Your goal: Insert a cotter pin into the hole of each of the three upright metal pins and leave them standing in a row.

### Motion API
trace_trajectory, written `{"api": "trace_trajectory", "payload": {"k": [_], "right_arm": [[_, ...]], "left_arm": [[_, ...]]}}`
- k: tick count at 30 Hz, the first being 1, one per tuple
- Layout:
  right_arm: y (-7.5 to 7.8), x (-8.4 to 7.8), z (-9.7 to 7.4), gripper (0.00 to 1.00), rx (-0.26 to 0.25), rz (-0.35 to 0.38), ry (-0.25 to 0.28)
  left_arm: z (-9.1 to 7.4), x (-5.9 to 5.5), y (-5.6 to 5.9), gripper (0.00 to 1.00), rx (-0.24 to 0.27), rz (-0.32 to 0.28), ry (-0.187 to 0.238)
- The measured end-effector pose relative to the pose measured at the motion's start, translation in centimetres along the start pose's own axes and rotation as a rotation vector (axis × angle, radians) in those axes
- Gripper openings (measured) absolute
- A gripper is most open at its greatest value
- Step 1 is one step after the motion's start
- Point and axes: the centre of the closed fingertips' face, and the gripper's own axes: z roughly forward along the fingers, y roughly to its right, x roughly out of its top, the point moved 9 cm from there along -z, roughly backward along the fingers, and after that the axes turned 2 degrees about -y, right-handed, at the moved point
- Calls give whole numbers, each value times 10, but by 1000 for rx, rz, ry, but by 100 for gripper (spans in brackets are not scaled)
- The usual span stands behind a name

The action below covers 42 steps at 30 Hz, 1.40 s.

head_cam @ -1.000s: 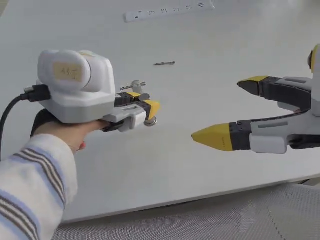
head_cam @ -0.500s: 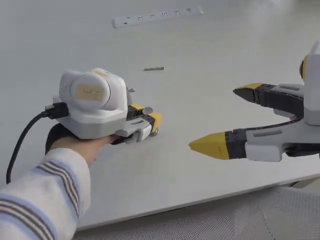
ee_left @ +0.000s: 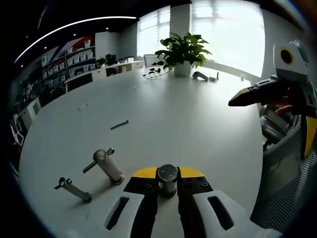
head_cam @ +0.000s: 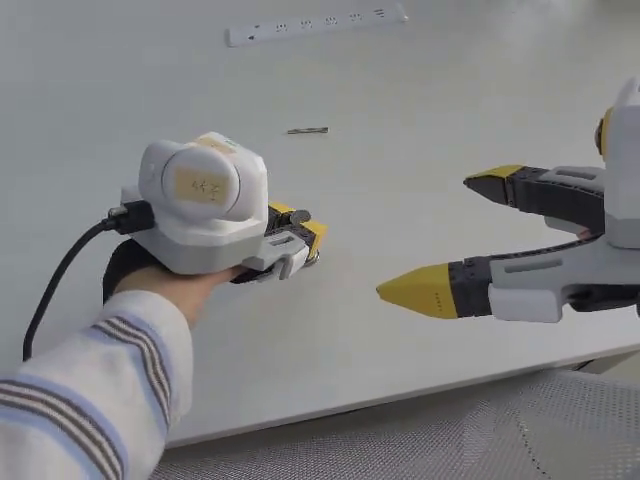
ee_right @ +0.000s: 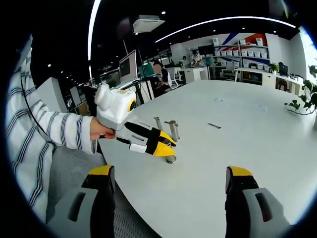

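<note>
L gripper [head_cam: 305, 236]: held low over the table [head_cam: 420, 90] in the person's hand, jaws clenched on a metal pin
Held pin [ee_left: 167, 180]: upright betw. the yellow jaw tips, round top facing the L gripper view; its foot [ee_right: 171, 159] is at the tabletop, can't tell if it rests there
R gripper [head_cam: 440, 236]: off to the right, well apart from the L one, jaws spread wide, nothing betw. them, tips pointing toward the L gripper
Other two pins: standing side by side just left of the held pin in the L gripper view, nearer pin [ee_left: 109, 167] and farther pin [ee_left: 75, 190], each w/ a cotter pin through near its top; in the R gripper view they stand just behind the L gripper
Loose cotter pin [head_cam: 307, 131]: lying flat on the table, beyond the pins, apart from both grippers
Power strip [head_cam: 315, 24]: white, along the far side of the table
Cable [head_cam: 60, 285]: black, runs from the back of the L gripper down past the wrist
Sleeve [head_cam: 90, 400]: striped, on the arm holding the L gripper
Plant [ee_left: 182, 48]: potted, at the far end of the table in the L gripper view
</note>
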Motion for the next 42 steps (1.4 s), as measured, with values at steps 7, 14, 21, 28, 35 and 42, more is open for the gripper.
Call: {"api": "trace_trajectory", "payload": {"k": [7,14,21,28,35,42], "right_arm": [[-2,2,4,91,10,-1,-1],[-4,1,4,91,13,-5,-16],[-3,0,4,91,9,-5,-24],[-1,-1,4,90,2,-2,-40],[1,4,4,90,-13,-8,-49],[8,9,2,90,-36,-18,-51]], "left_arm": [[-4,-2,-1,11,-16,-65,36],[-19,3,-7,17,-9,11,93],[-49,3,-12,41,-108,39,130],[-82,5,-22,66,-108,65,240],[-96,-15,-28,92,-127,-8,199],[-101,-36,-26,99,-149,-21,123]]}}
